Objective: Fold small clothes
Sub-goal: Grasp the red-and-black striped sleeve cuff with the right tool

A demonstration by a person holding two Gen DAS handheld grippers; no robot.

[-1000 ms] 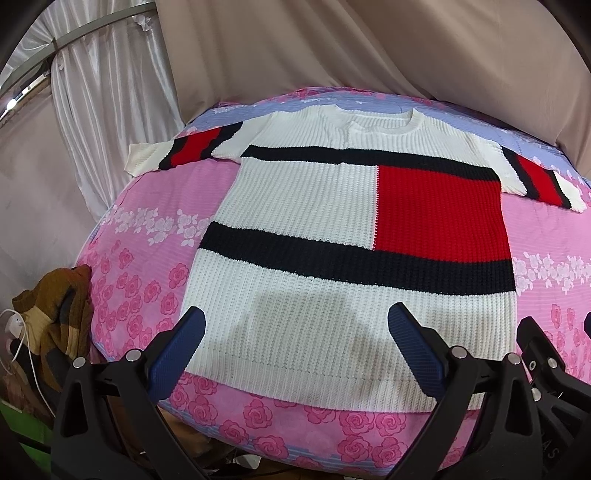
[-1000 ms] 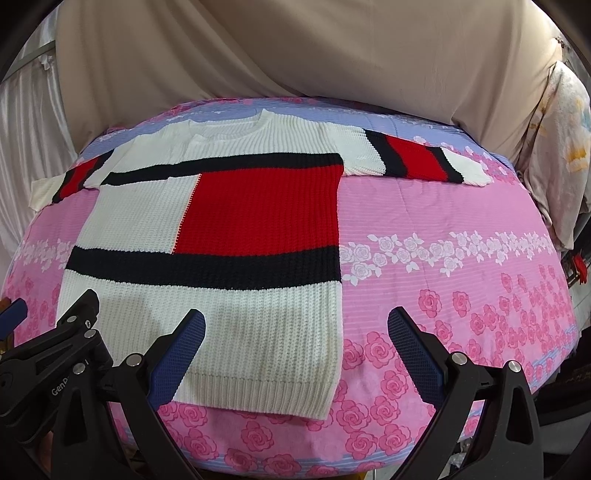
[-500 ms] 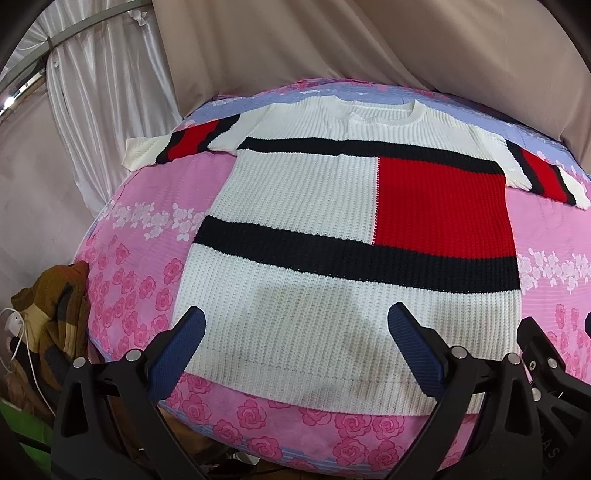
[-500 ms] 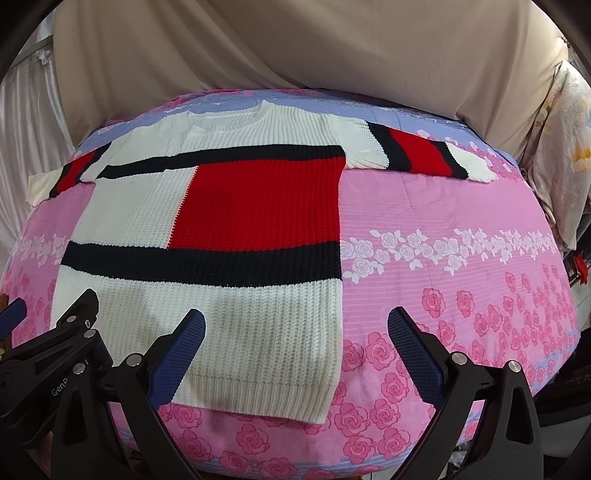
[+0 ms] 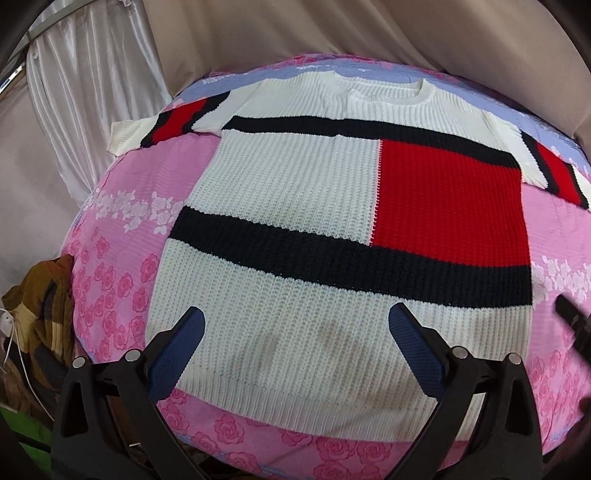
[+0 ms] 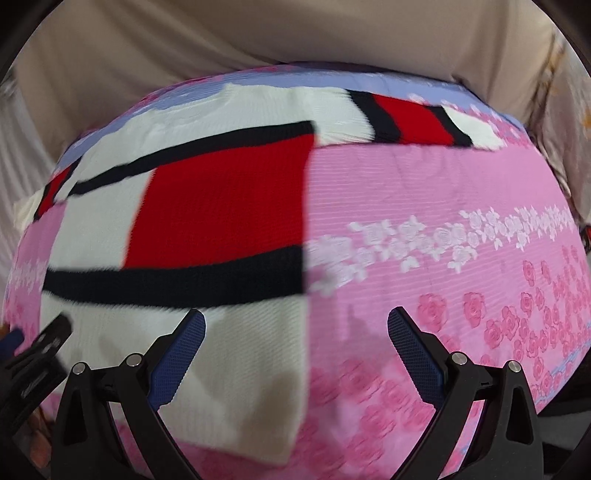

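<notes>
Both wide-spread, the left gripper [image 5: 296, 325] and right gripper [image 6: 296, 326] hover over a sweater [image 5: 332, 229] on pink floral bedding [image 6: 443, 192], beige drapes [image 6: 258, 37] behind.

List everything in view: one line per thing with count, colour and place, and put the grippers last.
sweater: one, white knit with black bands and a red block, spread flat on the sheet, sleeves out to both sides.
bed sheet: one, pink with rose print and a lilac far border, under the sweater.
curtain: one, white and glossy, hanging beyond the sheet's left edge.
backdrop cloth: one, beige, hanging behind the sheet.
brown cloth: one, brown and tan, bunched below the sheet's left edge.
white cable: one, beside the brown cloth.
left gripper: one, black with blue pads, open above the sweater's hem.
right gripper: one, black with blue pads, open above the sweater's right edge.
</notes>
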